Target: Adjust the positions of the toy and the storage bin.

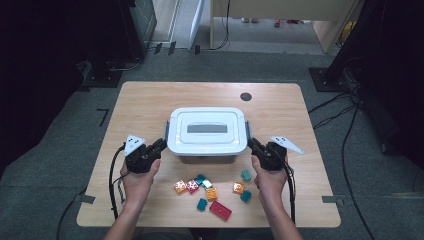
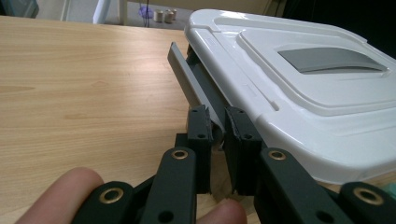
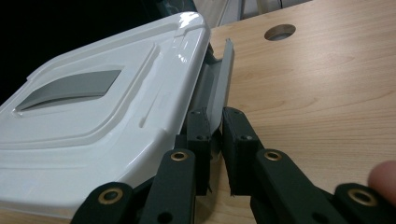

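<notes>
White plastic storage box [image 1: 207, 131] sits lid-on at the middle of the tabletop [image 1: 145, 105], caught between both sets of fingers. Left gripper [image 2: 216, 128] is pinched on the grey latch [image 2: 194, 86] at its end; right gripper [image 3: 215, 133] is clamped on the opposite latch [image 3: 219, 84]. Coloured toy bricks [image 1: 210, 192] lie scattered behind the fingers, near the person's wrists.

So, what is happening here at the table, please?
A person holds the left hand-held gripper and the right hand-held gripper at the two grey side latches of a white lidded box. Each gripper's jaws sit around a latch. The lid is on. Small coloured blocks lie on the table in front.
</notes>
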